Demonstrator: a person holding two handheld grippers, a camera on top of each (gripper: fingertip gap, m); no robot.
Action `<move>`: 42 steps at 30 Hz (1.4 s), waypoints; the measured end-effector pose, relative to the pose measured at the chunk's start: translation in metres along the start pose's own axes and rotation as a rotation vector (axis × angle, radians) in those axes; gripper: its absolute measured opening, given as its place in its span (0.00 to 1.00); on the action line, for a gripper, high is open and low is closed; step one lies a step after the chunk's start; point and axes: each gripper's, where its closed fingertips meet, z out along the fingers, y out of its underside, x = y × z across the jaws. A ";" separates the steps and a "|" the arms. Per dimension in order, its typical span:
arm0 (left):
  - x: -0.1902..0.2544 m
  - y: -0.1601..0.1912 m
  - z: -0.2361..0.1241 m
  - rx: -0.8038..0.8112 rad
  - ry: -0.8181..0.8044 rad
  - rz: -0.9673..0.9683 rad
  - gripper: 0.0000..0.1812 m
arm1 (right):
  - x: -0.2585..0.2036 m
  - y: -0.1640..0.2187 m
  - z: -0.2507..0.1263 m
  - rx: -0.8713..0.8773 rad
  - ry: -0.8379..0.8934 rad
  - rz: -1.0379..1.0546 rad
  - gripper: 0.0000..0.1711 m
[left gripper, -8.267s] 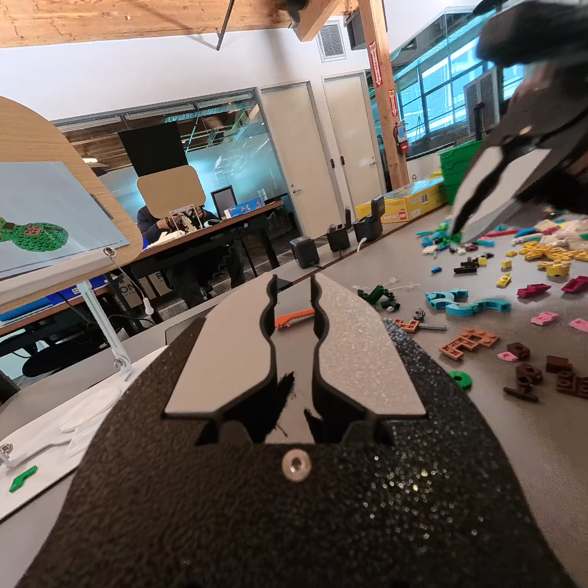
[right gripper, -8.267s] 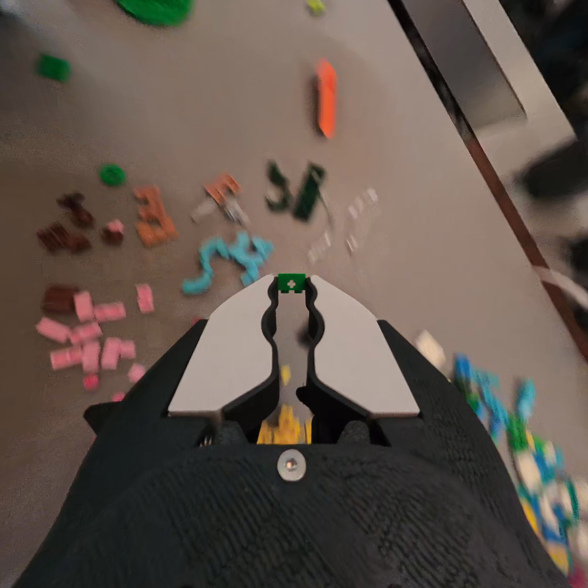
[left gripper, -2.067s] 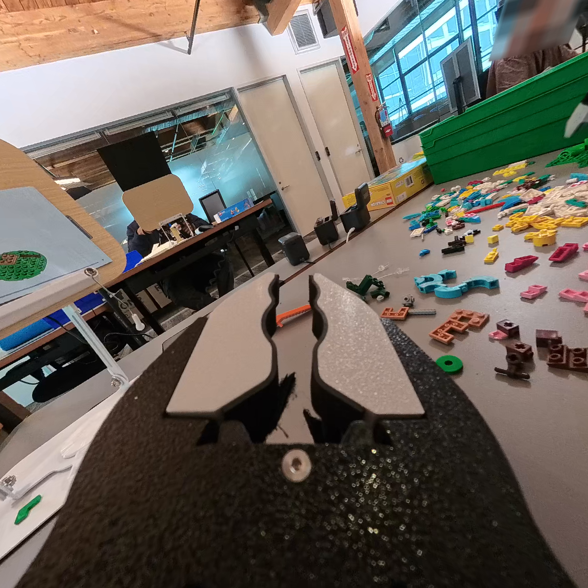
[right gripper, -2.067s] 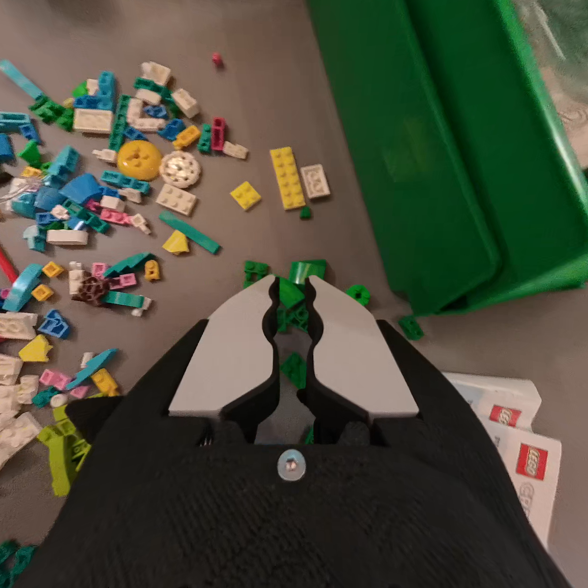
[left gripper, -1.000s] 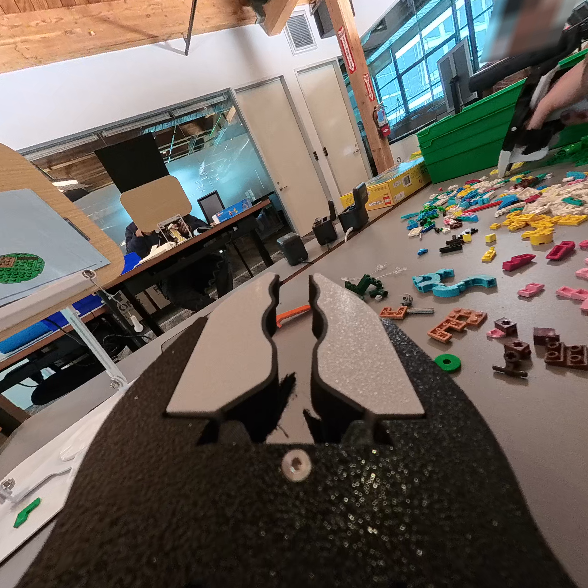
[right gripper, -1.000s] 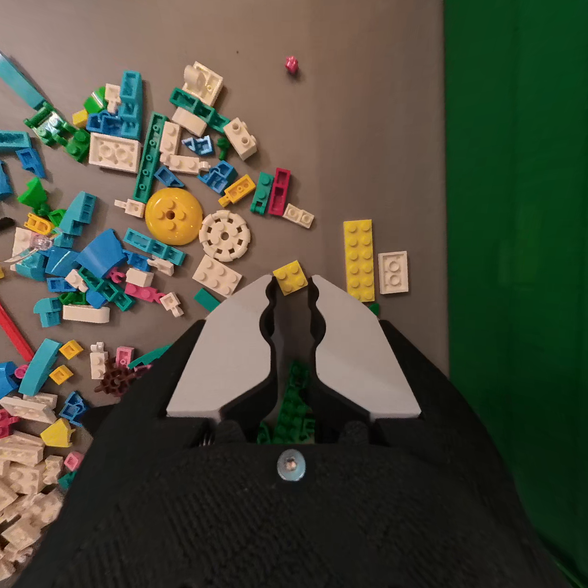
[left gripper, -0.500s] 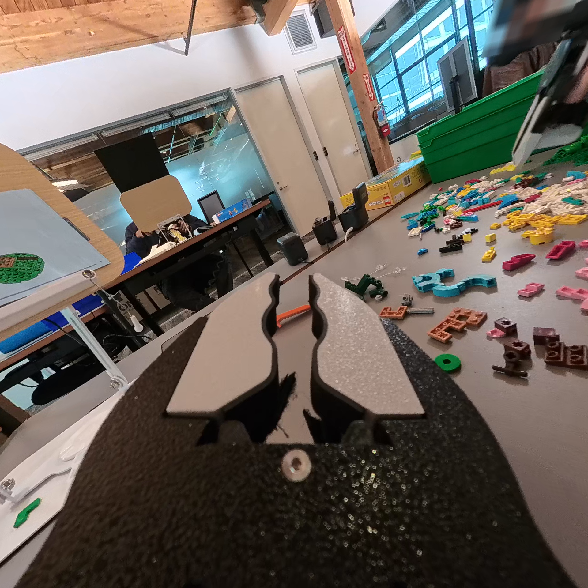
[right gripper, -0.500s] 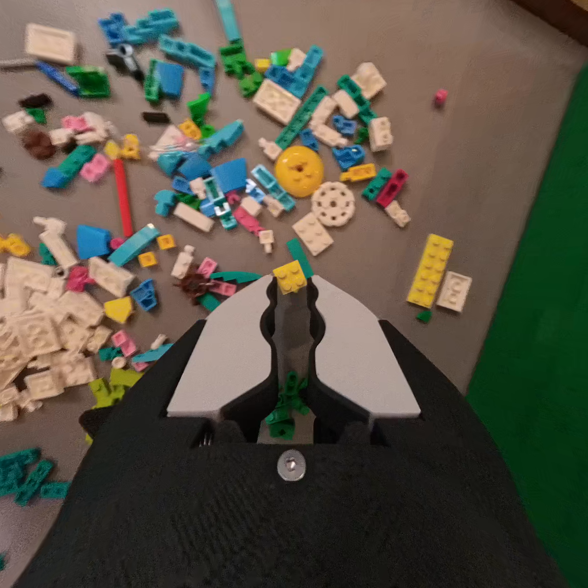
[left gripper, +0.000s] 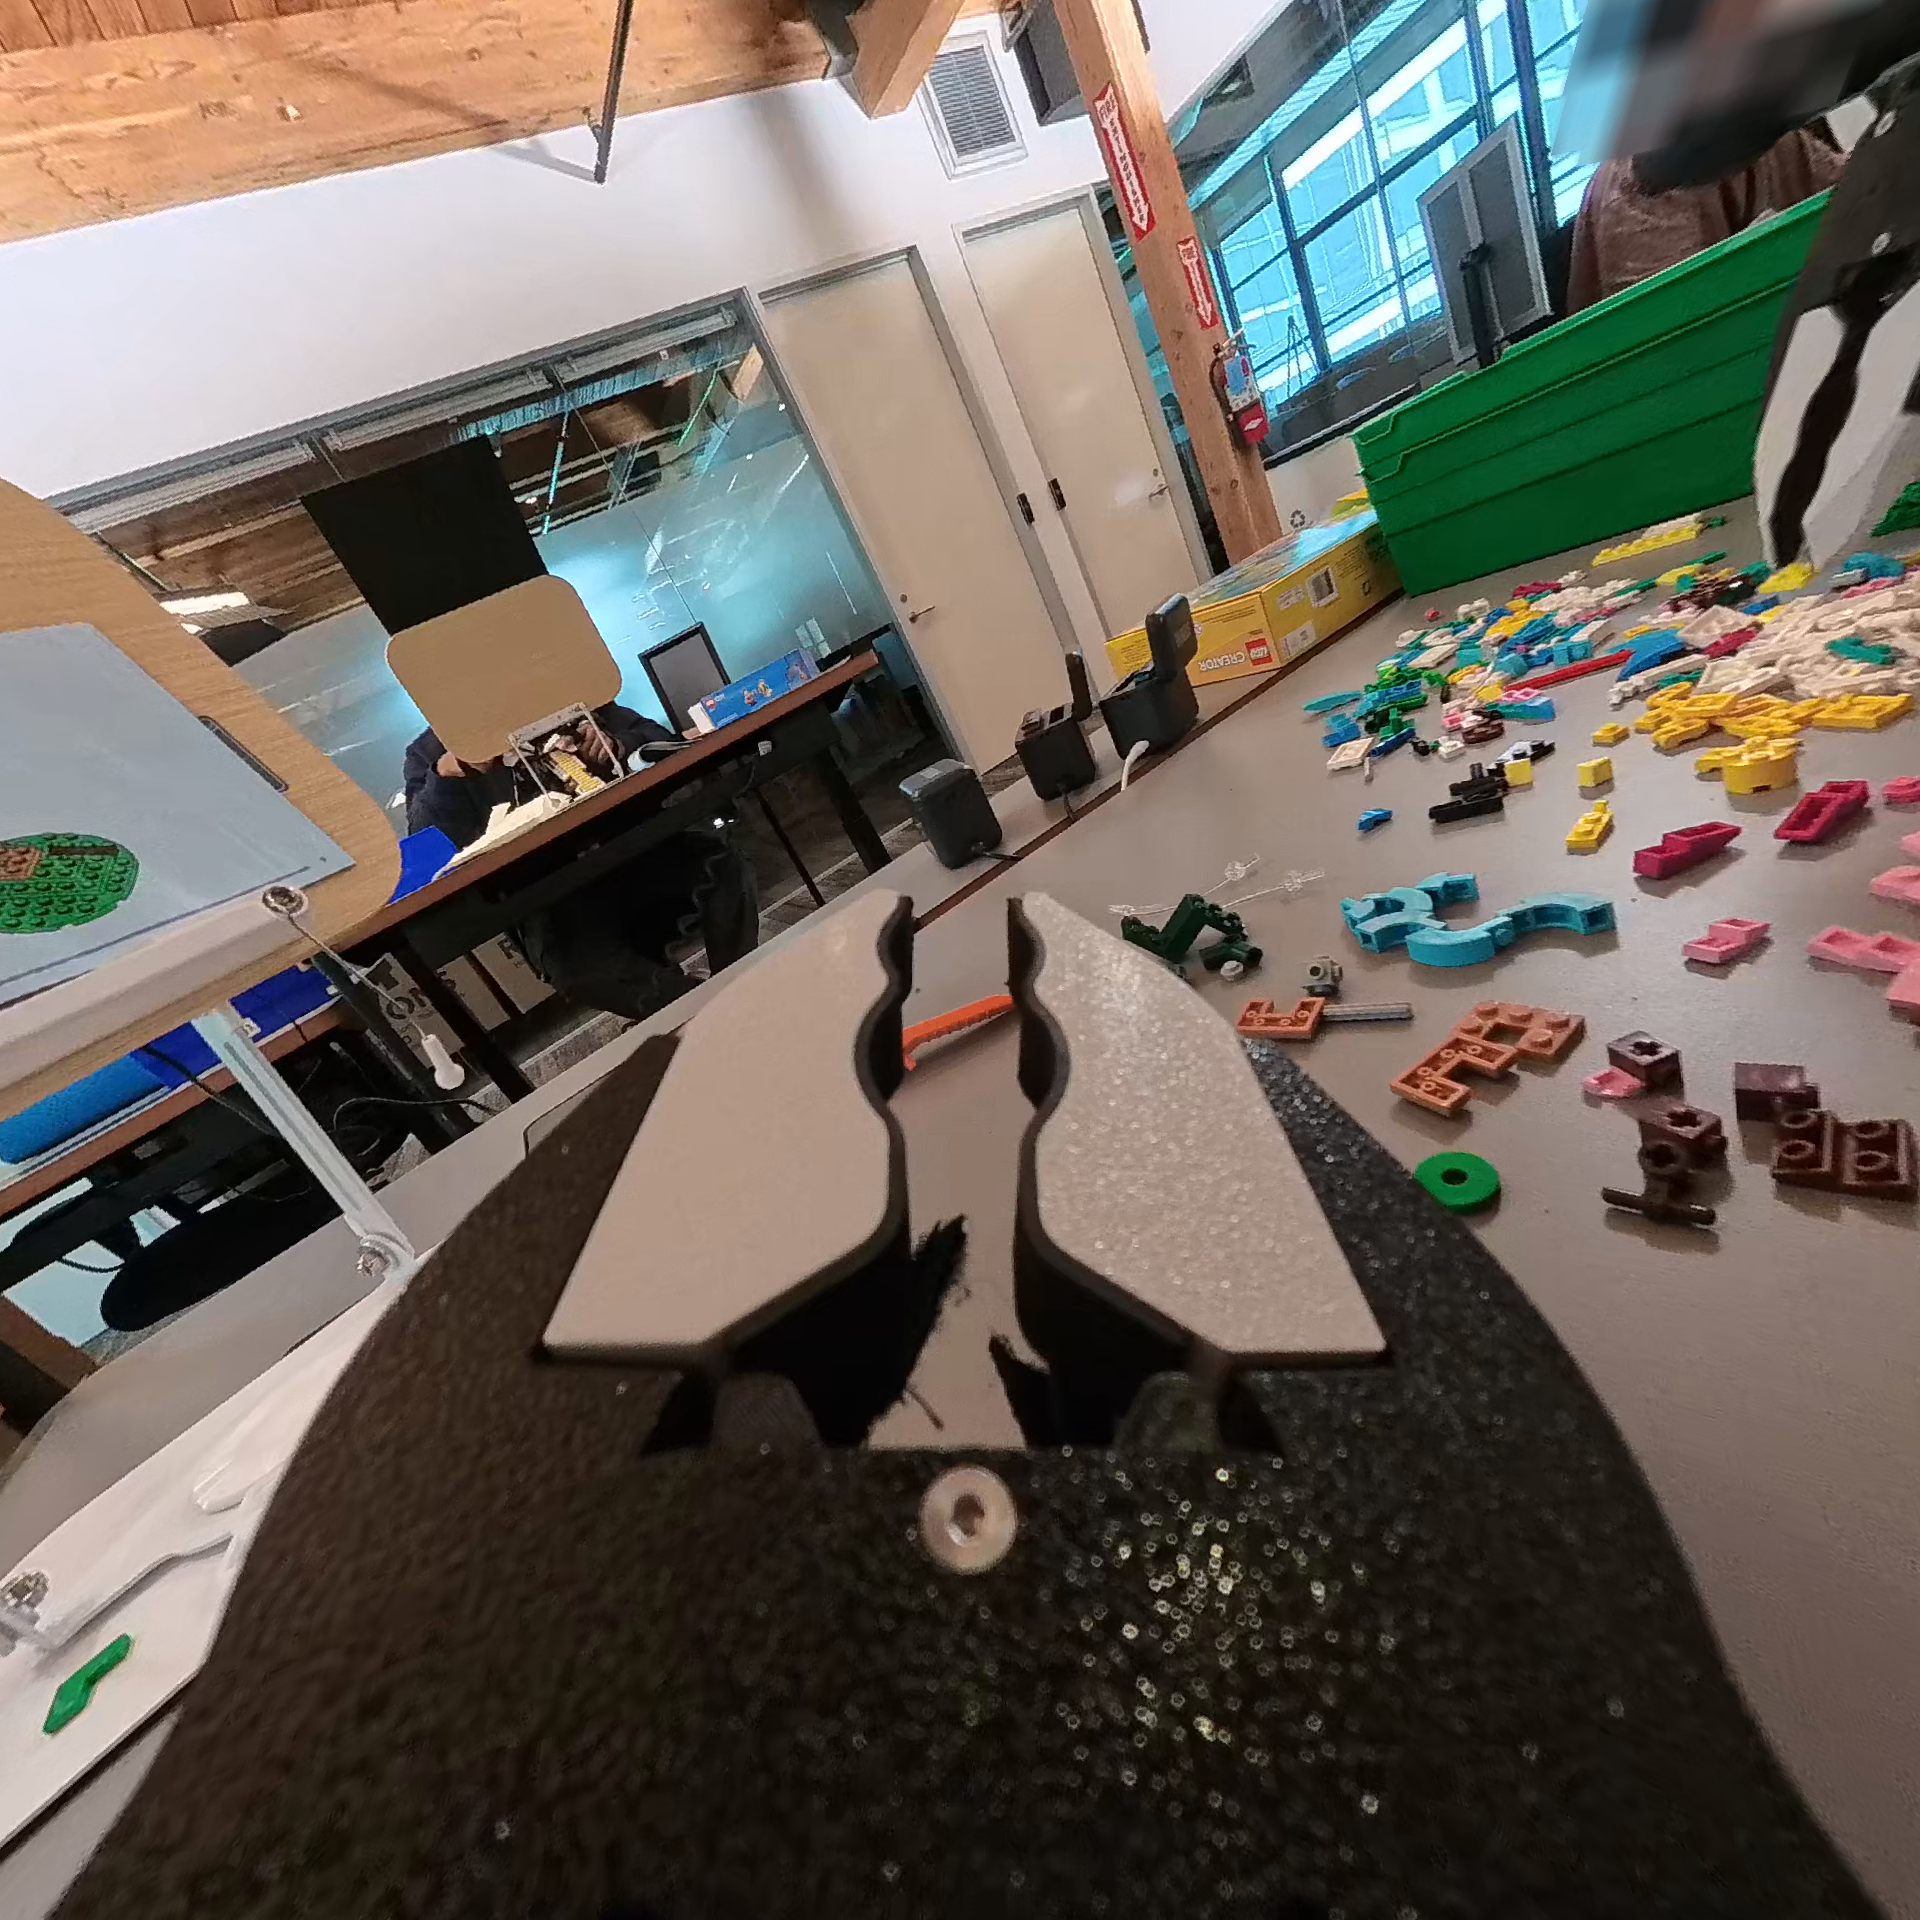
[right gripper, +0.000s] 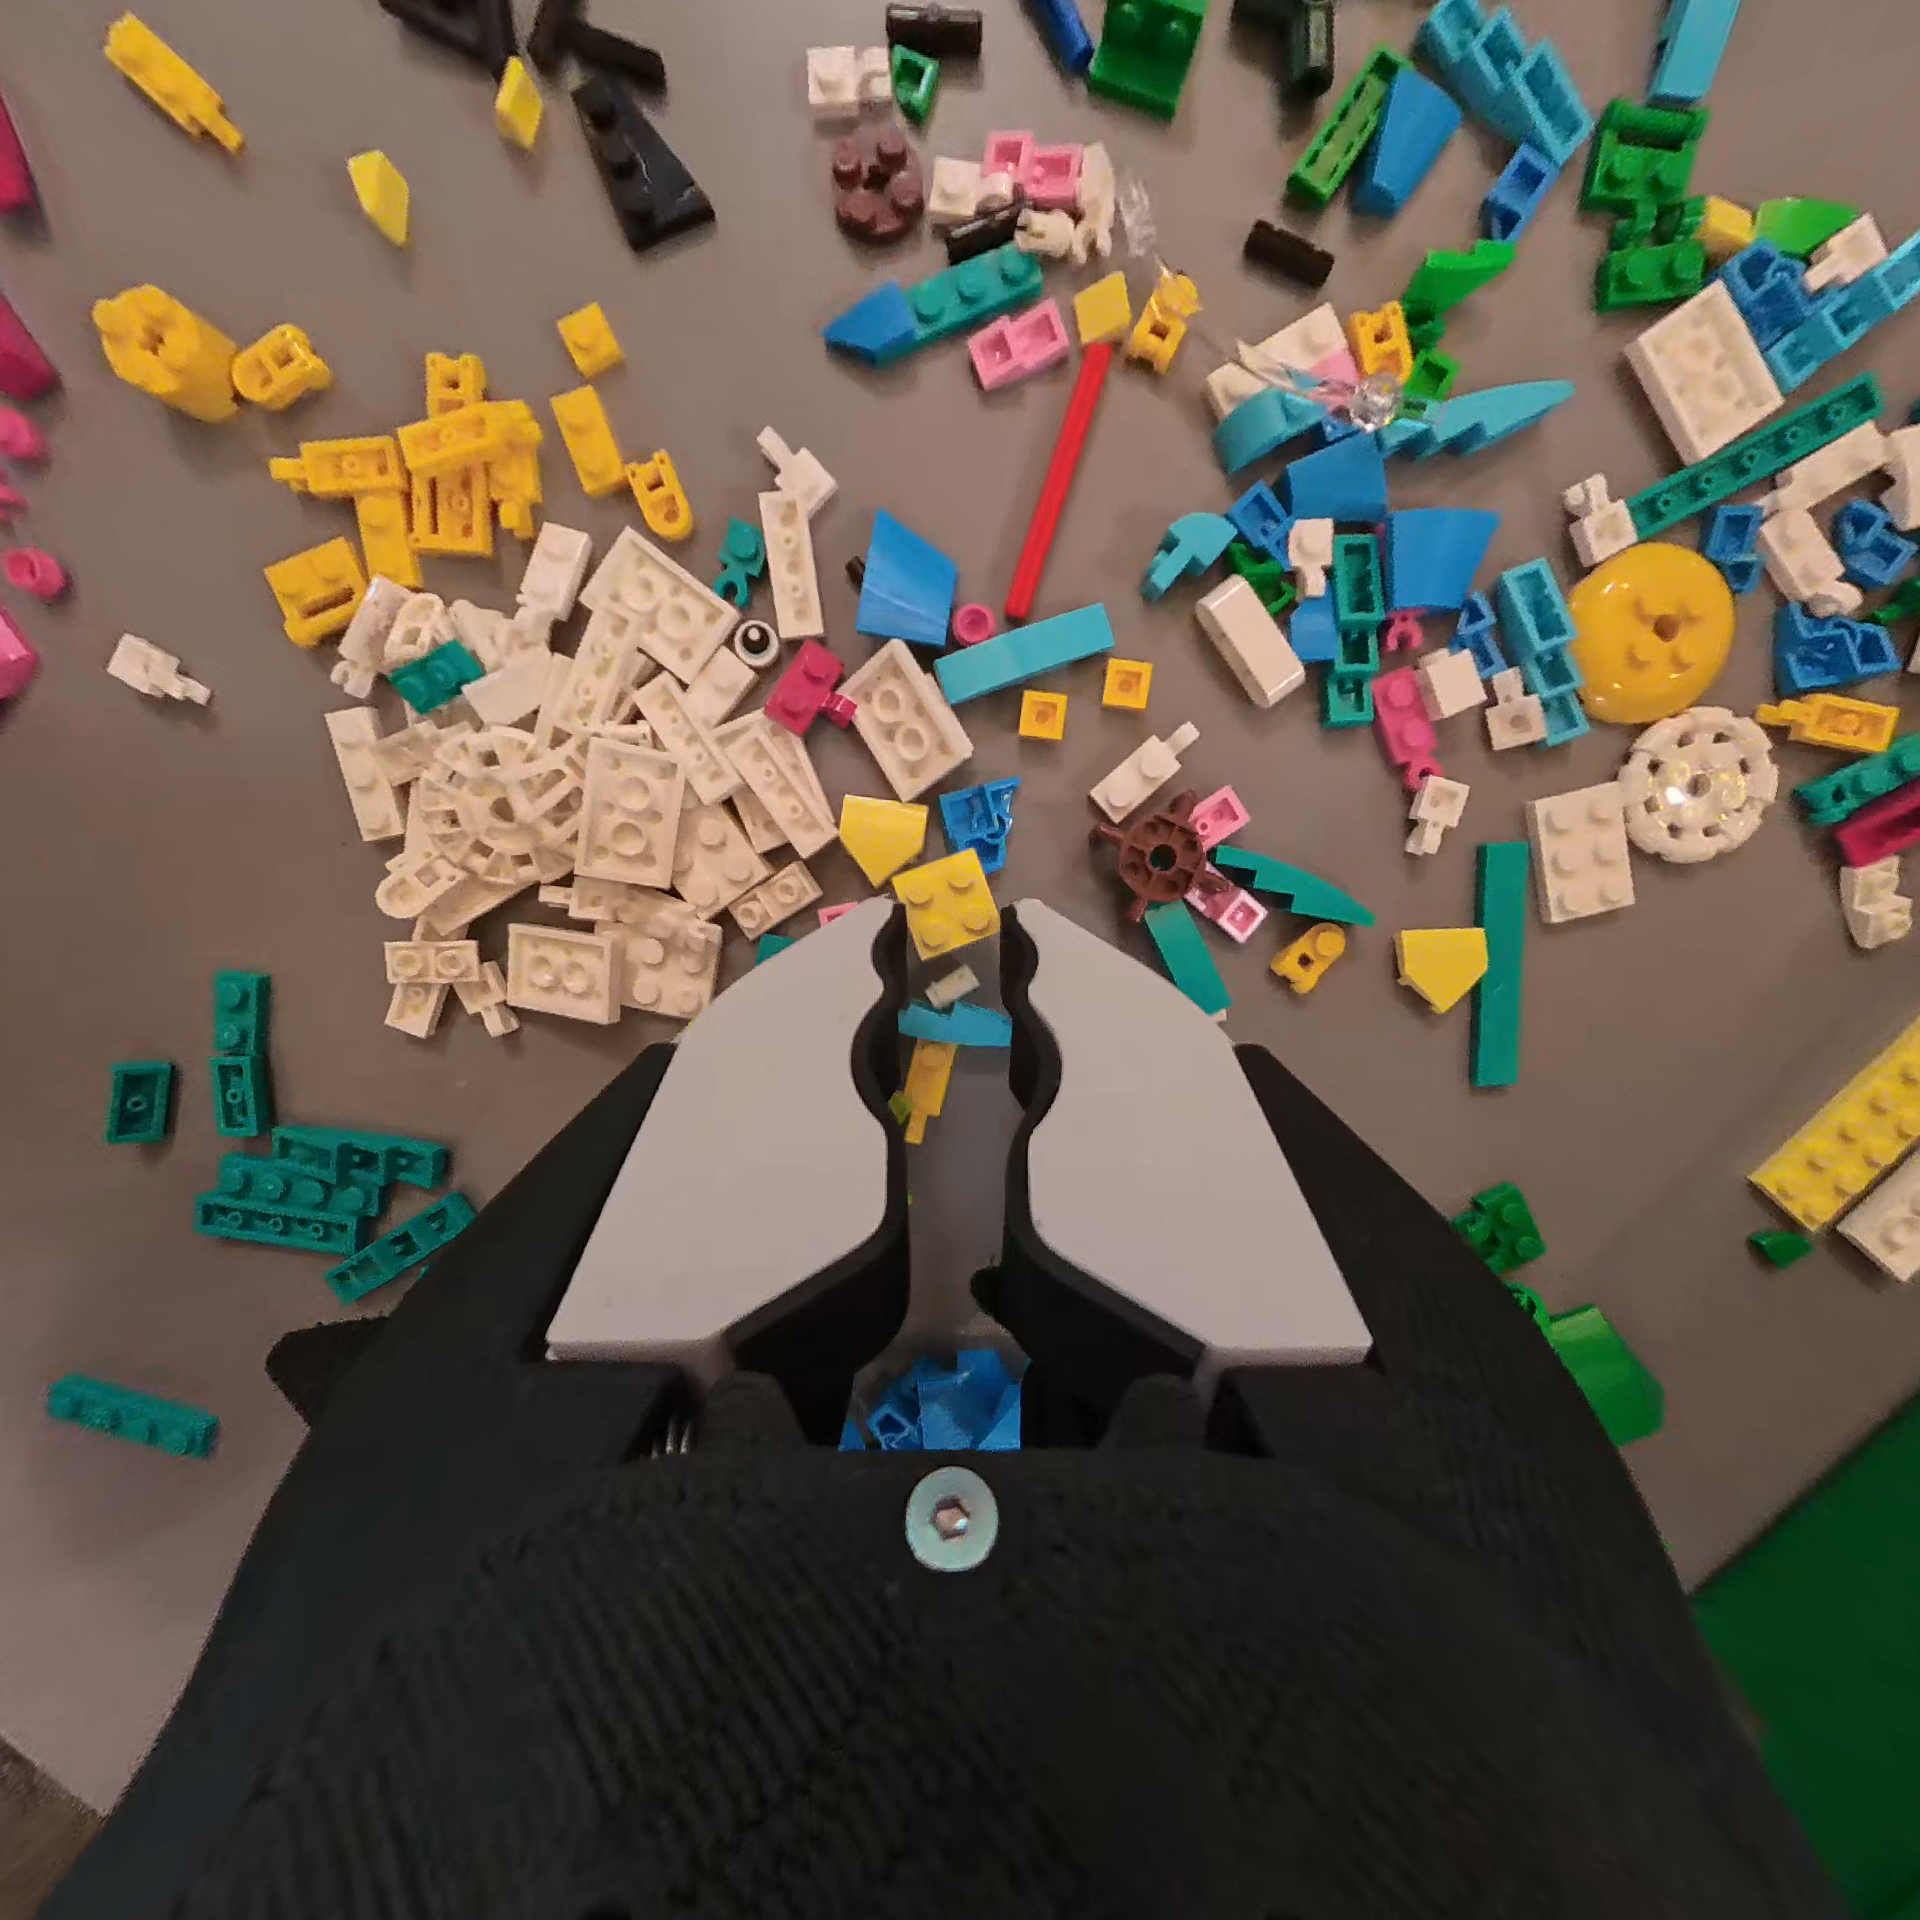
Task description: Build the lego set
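Right gripper [right gripper: 951, 914] of mine points down over the grey tabletop [right gripper: 156, 883], its grey-faced fingers [right gripper: 769, 1122] pinching a small yellow two-by-two studded plastic plate [right gripper: 943, 902] by two opposite edges at the very tips, studs facing the camera. Judging by its size, the plate weighs next to nothing; it is rigid moulded plastic, glossy and slick on the sides, so a tip pinch like this could let it twist or squirt out if I squeeze unevenly. Flat side walls are the place to hold it, square to the pads, leaving studs and underside free for pressing onto another piece. Below lies loose stock: a heap of white studded plates and round lattice pieces [right gripper: 582, 790], a cluster of yellow bricks and clips [right gripper: 436, 488], a thin red plastic rod [right gripper: 1055, 483], a big yellow domed disc [right gripper: 1652, 634], teal strips [right gripper: 301, 1195], blue wedge slopes [right gripper: 904, 582]. All hard, sharp-cornered, shiny. Left gripper [left gripper: 958, 914] sits low and idle over the same table, fingers a narrow gap apart with nothing between them; an orange tool [left gripper: 956, 1013] shows on the table beyond the gap. Ahead of it lie turquoise curved pieces [left gripper: 1475, 920] and dark brown plates [left gripper: 1839, 1148]; stacked green plastic bins [left gripper: 1579, 447] and a yellow cardboard box [left gripper: 1268, 613] stand farther back. A propped instruction sheet [left gripper: 125, 790] stands at left.
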 end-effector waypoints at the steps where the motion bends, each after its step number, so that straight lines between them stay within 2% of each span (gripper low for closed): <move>1: 0.000 0.000 0.000 0.000 0.000 0.000 0.09 | -0.001 -0.001 0.001 -0.005 -0.004 -0.005 0.09; 6: 0.000 0.000 0.000 0.000 0.001 0.001 0.09 | 0.003 -0.006 0.010 -0.036 0.016 -0.031 0.09; 12: 0.000 0.000 0.000 0.001 0.002 0.001 0.09 | 0.030 -0.016 0.012 -0.047 0.164 -0.026 0.09; 16: 0.000 0.000 0.000 0.000 0.003 0.001 0.09 | 0.017 -0.027 0.006 0.017 0.081 -0.020 0.08; 20: 0.001 0.000 0.000 0.000 0.004 0.004 0.09 | 0.013 -0.009 0.006 -0.094 0.075 -0.053 0.07; 27: 0.001 0.000 0.000 -0.001 0.005 0.006 0.09 | 0.003 0.000 0.007 -0.115 0.016 -0.025 0.09; 34: 0.001 0.000 0.000 -0.001 0.007 0.008 0.09 | 0.021 -0.027 0.000 0.064 0.049 -0.004 0.11; 40: 0.001 0.000 0.000 0.000 0.007 0.008 0.09 | -0.004 -0.036 0.012 0.043 -0.128 -0.017 0.14; 42: 0.001 0.000 0.000 0.000 0.008 0.009 0.09 | -0.003 -0.034 0.016 0.008 -0.119 -0.032 0.14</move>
